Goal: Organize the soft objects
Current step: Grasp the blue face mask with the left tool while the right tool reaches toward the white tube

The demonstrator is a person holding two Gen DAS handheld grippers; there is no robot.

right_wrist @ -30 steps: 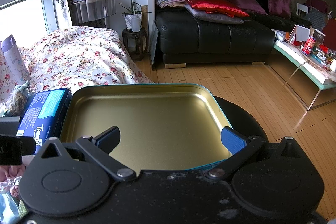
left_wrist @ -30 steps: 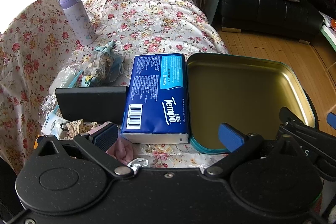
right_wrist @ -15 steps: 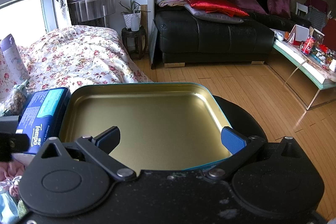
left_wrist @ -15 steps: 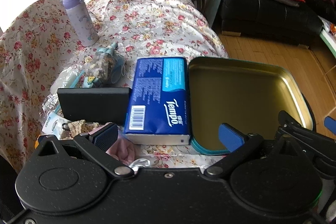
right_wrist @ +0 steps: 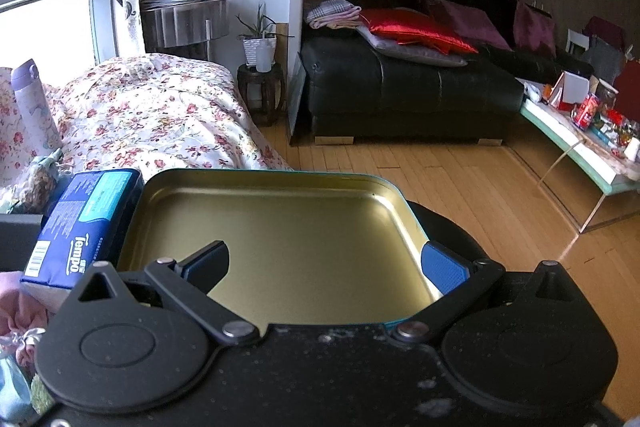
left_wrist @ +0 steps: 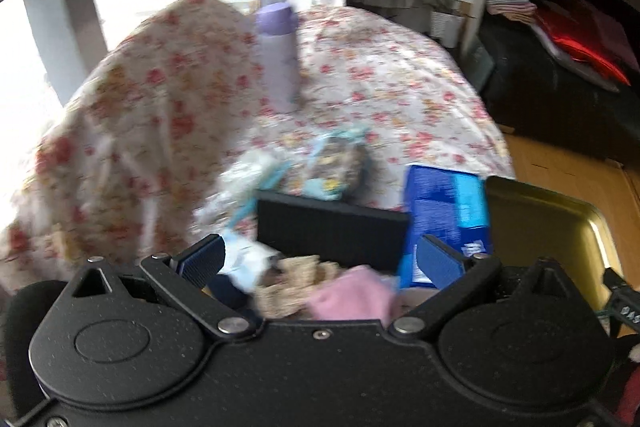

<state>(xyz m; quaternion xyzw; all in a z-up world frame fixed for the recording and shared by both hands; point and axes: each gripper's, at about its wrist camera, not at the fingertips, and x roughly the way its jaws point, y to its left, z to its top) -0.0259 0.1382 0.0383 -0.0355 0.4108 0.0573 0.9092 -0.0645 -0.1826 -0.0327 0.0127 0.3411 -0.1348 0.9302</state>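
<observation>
Floral-covered bed [right_wrist: 160, 115] carries the lot: a purple bottle [left_wrist: 278, 61] standing upright at the back, a speckled pouch [left_wrist: 338, 163] nearer, a black box [left_wrist: 332, 233] beside the blue tissue pack [right_wrist: 86, 223], and the gold tin tray [right_wrist: 280, 227] touching the pack. A pink cloth [left_wrist: 352, 299] and beige lace piece [left_wrist: 292, 279] lie blurred up front.

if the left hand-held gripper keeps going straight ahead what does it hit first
Probably the pink cloth and beige knitted piece lying between its open fingers, then the black box behind them; blur makes depth uncertain.

Both wrist views forward, low, close, sharing tin tray [right_wrist: 280, 219]
</observation>
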